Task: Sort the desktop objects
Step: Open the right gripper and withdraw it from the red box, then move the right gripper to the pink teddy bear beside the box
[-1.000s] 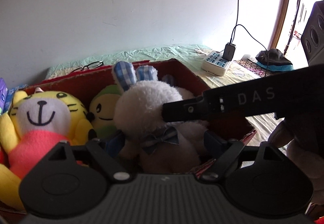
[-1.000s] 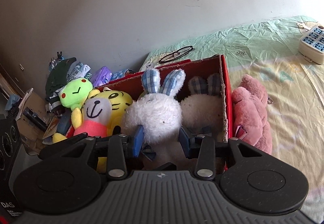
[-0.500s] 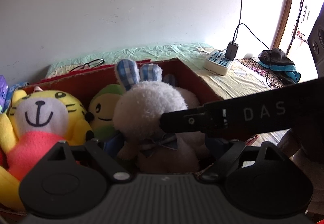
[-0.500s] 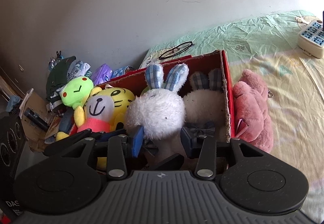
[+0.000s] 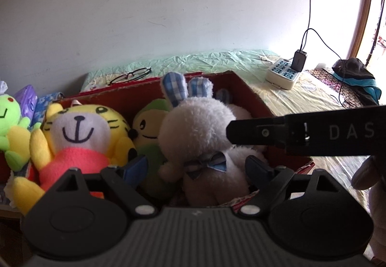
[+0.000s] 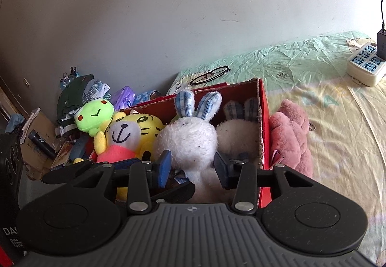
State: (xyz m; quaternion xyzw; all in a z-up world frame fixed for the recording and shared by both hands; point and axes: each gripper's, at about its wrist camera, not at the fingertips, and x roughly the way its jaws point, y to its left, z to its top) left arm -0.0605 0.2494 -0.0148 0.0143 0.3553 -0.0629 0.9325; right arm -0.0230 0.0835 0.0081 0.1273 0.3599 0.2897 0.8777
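Inside red box: two rabbits, one tiger; left gripper spread wide, right gripper pinching rabbit.

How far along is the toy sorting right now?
Done: the yellow tiger and second rabbit sit in the red box. In hand: the right gripper grips the white rabbit inside the box; the left gripper is open around it. Left: the pink plush beside the box.

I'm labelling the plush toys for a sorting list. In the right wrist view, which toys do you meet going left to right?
Green frog → yellow tiger → white rabbit → second rabbit → pink plush, which lies outside the red box.
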